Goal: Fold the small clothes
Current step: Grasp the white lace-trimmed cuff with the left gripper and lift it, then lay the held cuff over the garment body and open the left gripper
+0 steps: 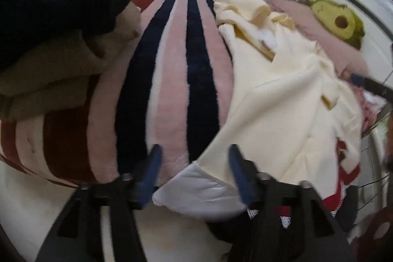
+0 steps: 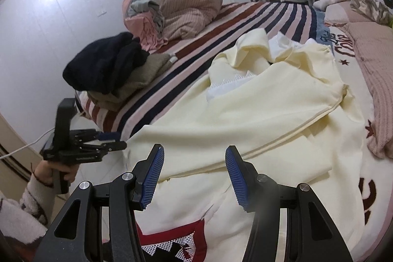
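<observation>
A cream-yellow garment (image 2: 258, 114) with a white lining and a red-and-white printed patch (image 2: 176, 242) lies spread and partly folded on the striped bed; it also shows in the left wrist view (image 1: 282, 102). My left gripper (image 1: 195, 158) is open at the bed's near edge, its jaws on either side of the garment's white corner (image 1: 196, 188). It also shows in the right wrist view (image 2: 108, 139), at the garment's left edge. My right gripper (image 2: 194, 161) is open, hovering just above the garment's lower part, holding nothing.
A pile of folded clothes, dark navy on olive (image 2: 110, 70), sits at the bed's left edge, also in the left wrist view (image 1: 56, 16). A bundled duvet (image 2: 176, 6) lies behind. An avocado plush (image 1: 341, 21) and pink bedding (image 2: 375, 80) are on the right.
</observation>
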Tool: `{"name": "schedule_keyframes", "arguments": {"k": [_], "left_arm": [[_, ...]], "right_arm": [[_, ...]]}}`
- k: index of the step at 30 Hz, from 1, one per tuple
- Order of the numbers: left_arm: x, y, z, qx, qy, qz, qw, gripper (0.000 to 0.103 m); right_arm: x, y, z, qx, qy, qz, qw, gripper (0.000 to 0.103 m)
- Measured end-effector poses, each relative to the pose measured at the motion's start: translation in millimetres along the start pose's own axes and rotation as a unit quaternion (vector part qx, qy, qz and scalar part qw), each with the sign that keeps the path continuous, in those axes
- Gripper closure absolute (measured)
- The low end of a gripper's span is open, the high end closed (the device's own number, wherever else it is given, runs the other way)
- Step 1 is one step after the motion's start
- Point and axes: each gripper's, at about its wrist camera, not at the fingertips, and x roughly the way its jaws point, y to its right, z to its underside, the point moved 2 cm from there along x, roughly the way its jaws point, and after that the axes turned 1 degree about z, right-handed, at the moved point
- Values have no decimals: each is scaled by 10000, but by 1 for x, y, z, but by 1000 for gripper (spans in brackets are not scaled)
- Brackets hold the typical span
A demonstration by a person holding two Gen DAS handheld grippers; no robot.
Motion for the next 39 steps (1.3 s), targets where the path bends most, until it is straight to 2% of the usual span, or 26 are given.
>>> {"name": "schedule_keyframes", "arguments": {"k": [2, 7, 12, 14, 18, 20, 24, 28, 32, 34, 35, 37, 38, 39], "left_arm": [[-4, 1, 6, -53, 58, 70, 9999, 37], [-12, 0, 18, -172, 120, -238, 9995, 34], [-19, -8, 32, -378, 213, -315, 9986, 26], [-19, -13, 42, -590, 277, -276, 9975, 18], [-9, -29, 73, -1307, 318, 123, 9908, 18], [-2, -34, 90, -1664, 346, 442, 9845, 18], [12, -35, 105, -2019, 495, 1041, 9726, 18], [31, -42, 114, -2541, 625, 1502, 9534, 18], [50, -46, 124, -3011, 526, 1853, 9339, 18], [50, -46, 127, -3098, 663, 2004, 9271, 18], [52, -46, 128, -3169, 762, 2137, 9209, 18], [54, -46, 131, -3336, 845, 2394, 9079, 22], [54, -45, 130, -3371, 882, 2525, 9027, 33], [52, -42, 129, -3356, 905, 2589, 9012, 40]], "right_arm": [[6, -3, 0, -4, -81, -23, 10000, 55], [12, -12, 1, 19, -147, -105, 9998, 55], [12, -28, 4, -67, -198, -157, 9997, 55], [12, -34, 7, -113, -238, -173, 9995, 53], [11, -40, 11, -155, -327, -180, 9992, 51], [12, -41, 14, -144, -410, -179, 9989, 51], [16, -41, 17, -147, -594, -111, 9981, 51], [20, -41, 17, -129, -703, -91, 9974, 51], [21, -40, 16, -104, -754, -82, 9971, 51], [22, -40, 16, -107, -776, -72, 9969, 51], [23, -40, 16, -95, -789, -82, 9968, 51], [23, -39, 17, -72, -804, -99, 9967, 51], [24, -38, 18, -59, -815, -100, 9966, 51], [24, -38, 18, -54, -818, -101, 9966, 51]]}}
